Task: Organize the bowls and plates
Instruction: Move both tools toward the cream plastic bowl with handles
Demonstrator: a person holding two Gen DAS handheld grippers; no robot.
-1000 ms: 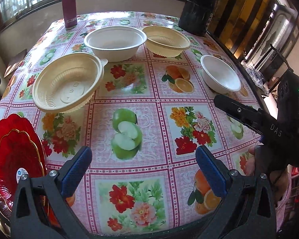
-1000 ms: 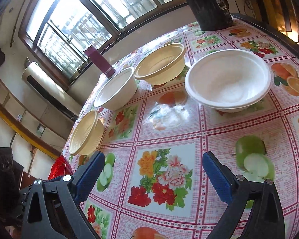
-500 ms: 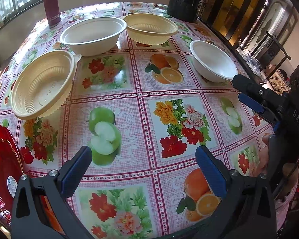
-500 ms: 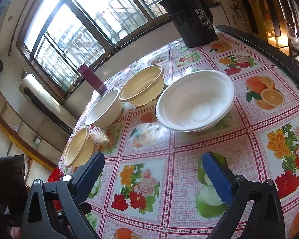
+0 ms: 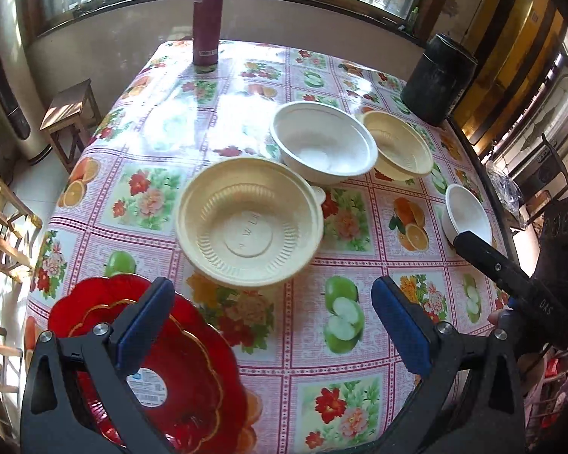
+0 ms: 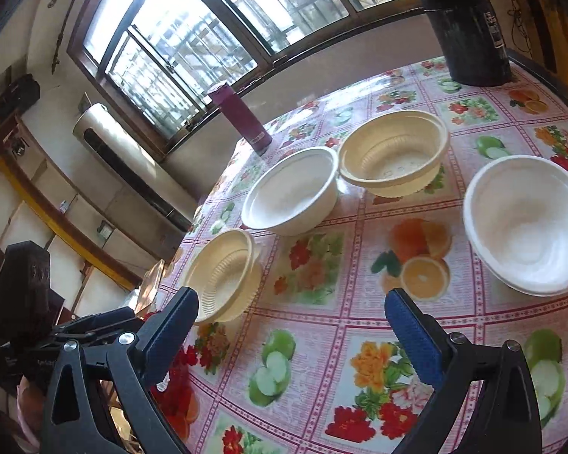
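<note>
Cream plastic bowl (image 5: pixel 248 233) sits nearest the left tool (image 5: pixel 272 319), which hovers above the counter (image 5: pixel 314 344) with its blue pads spread wide and nothing between them. Red plates (image 5: pixel 163 370), seemingly stacked, lie at the counter's near-left edge, partly under the left tool's left finger. Behind the near cream bowl: white bowl (image 5: pixel 323 142), touching or nearly touching a second cream bowl (image 5: pixel 397 144) beside it. Another white bowl (image 5: pixel 467 215) sits alone toward the right edge, partly hidden in the left view by the other tool's black finger.

Right tool (image 6: pixel 291 325) also wide, empty, above the flowered oilcloth. From its view the lone white bowl (image 6: pixel 526 223) is closest, ahead and to its right; far cream bowl (image 6: pixel 394 153) and middle white bowl (image 6: pixel 291 191) sit side by side further off, near cream bowl (image 6: pixel 223 274) off to the left.

Progress: looks like barely started. Four bowls spread out singly, none nested; only the plates seem gathered. Left to do, by my read: nest cream with cream, white with white, group the piles. Likely first pick is the near cream bowl for the left, lone white bowl for the right. Thin rims, light plastic, may slide on the glossy cloth.

Maroon flask (image 5: pixel 207 19) and black kettle (image 5: pixel 439 77) stand at the far end, clear of the bowls.
</note>
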